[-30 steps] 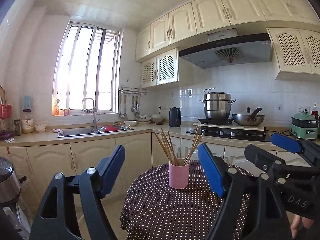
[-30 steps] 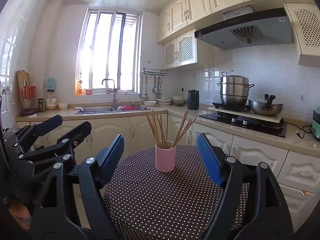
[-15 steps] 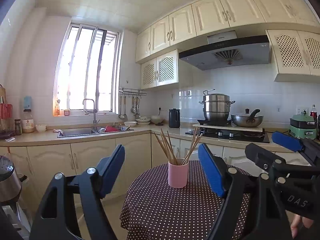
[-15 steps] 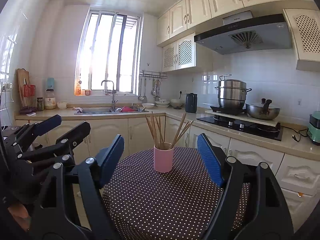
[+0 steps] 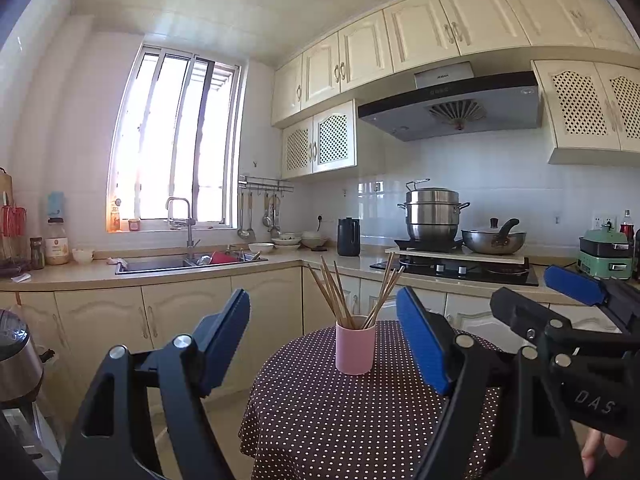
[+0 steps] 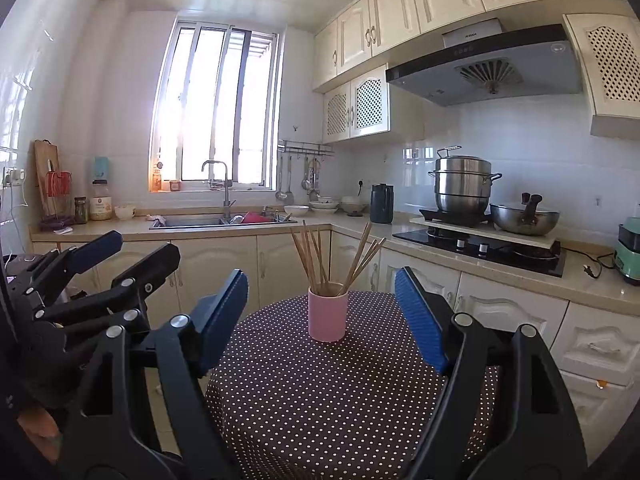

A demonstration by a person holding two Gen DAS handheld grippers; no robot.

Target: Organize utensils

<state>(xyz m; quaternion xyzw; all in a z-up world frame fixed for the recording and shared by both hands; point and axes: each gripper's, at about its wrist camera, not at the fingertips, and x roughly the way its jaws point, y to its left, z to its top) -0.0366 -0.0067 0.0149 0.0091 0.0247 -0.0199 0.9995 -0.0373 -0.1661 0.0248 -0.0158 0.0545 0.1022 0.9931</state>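
Note:
A pink cup (image 5: 355, 350) (image 6: 327, 313) stands upright on a round table with a dark polka-dot cloth (image 5: 340, 420) (image 6: 320, 400). Several wooden chopsticks (image 5: 340, 292) (image 6: 320, 256) fan out of the cup. My left gripper (image 5: 326, 340) is held level in front of the table, open and with nothing between its blue pads. My right gripper (image 6: 322, 316) sits beside it, also open and holding nothing. Each gripper shows in the other's view: the right one (image 5: 560, 300) at the right edge, the left one (image 6: 120, 256) at the left.
An L-shaped kitchen counter (image 5: 80, 274) runs behind the table with a sink (image 5: 188, 262), a black kettle (image 5: 348, 237), a hob (image 5: 452, 270) bearing a steel steamer pot and a wok, and a green appliance (image 5: 606, 254). A steel appliance (image 5: 16, 356) stands low left.
Both views have tipped slightly upward, so the cup and table sit a little lower in the pictures. The jaws stand as before and nothing was touched.

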